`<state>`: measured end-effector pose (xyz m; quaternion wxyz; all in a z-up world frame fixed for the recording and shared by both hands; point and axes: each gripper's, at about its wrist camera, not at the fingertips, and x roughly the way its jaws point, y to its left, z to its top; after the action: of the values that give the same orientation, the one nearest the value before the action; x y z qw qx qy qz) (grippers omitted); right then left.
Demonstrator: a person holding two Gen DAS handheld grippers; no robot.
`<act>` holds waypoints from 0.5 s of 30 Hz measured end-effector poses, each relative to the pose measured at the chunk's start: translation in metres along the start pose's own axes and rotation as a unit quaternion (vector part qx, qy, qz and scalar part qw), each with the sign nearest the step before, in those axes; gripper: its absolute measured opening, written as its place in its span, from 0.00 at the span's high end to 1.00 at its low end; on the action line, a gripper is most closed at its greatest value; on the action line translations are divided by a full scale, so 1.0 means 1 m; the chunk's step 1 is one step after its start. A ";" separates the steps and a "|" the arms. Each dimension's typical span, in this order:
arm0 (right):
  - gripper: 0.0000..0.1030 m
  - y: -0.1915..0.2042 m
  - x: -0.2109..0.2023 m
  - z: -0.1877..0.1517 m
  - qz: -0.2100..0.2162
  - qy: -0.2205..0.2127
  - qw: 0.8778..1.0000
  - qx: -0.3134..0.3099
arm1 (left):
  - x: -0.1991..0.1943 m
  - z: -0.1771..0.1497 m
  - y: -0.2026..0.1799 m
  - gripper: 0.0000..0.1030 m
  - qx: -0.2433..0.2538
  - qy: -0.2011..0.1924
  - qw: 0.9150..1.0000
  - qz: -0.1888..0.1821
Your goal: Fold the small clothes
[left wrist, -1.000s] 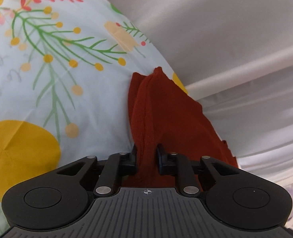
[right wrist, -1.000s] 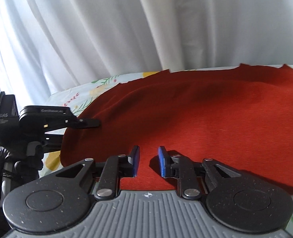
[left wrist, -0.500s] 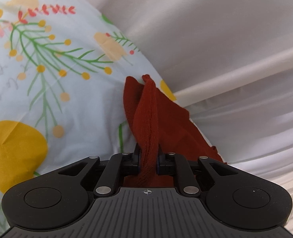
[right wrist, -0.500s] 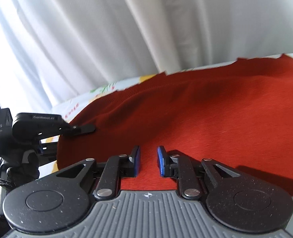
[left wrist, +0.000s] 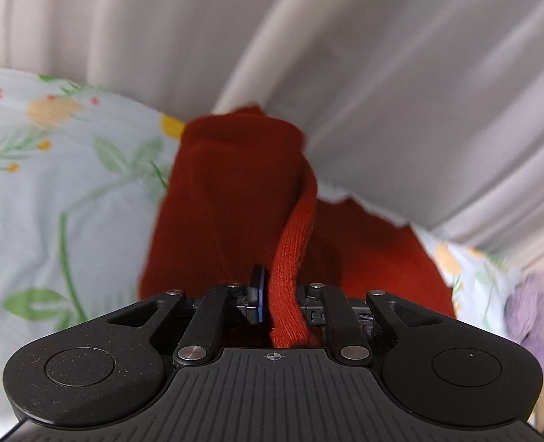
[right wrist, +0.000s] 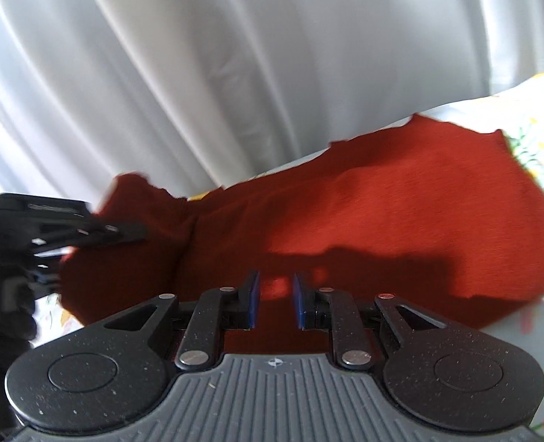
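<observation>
A rust-red knit garment lies spread on a floral sheet. My left gripper is shut on a ribbed edge of the garment and holds that end lifted, so the cloth bunches up in front of it. In the right wrist view the left gripper shows at the far left, with the raised end of the garment. My right gripper is open, its blue pads apart just above the near edge of the garment, holding nothing.
White curtains hang close behind the bed. A purple cloth lies at the right edge of the left wrist view. The sheet's floral print also shows at the far right of the right wrist view.
My left gripper closed on the garment's edge and lifted it, turning to the right. The garment's left end rose and bunched. My right gripper stayed open over the near edge.
</observation>
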<state>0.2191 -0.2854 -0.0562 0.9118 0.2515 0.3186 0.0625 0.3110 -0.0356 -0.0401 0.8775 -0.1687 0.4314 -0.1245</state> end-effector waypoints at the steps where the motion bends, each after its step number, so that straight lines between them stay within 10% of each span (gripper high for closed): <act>1: 0.82 -0.003 -0.002 0.001 -0.002 -0.001 1.000 0.003 | 0.009 -0.008 -0.003 0.87 0.004 0.015 1.000 -0.009; 10: 0.82 -0.019 -0.015 0.009 0.005 -0.010 1.000 0.009 | -0.054 -0.031 0.025 0.52 -0.033 -0.006 0.997 -0.074; 15: 0.81 -0.004 -0.002 0.014 0.049 0.005 0.999 0.006 | -0.063 -0.024 0.052 0.54 -0.066 -0.062 0.995 0.029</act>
<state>0.2260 -0.2954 -0.0474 0.9045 0.2716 0.3111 0.1063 0.2578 0.0308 -0.0297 0.8926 -0.2209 0.3885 -0.0593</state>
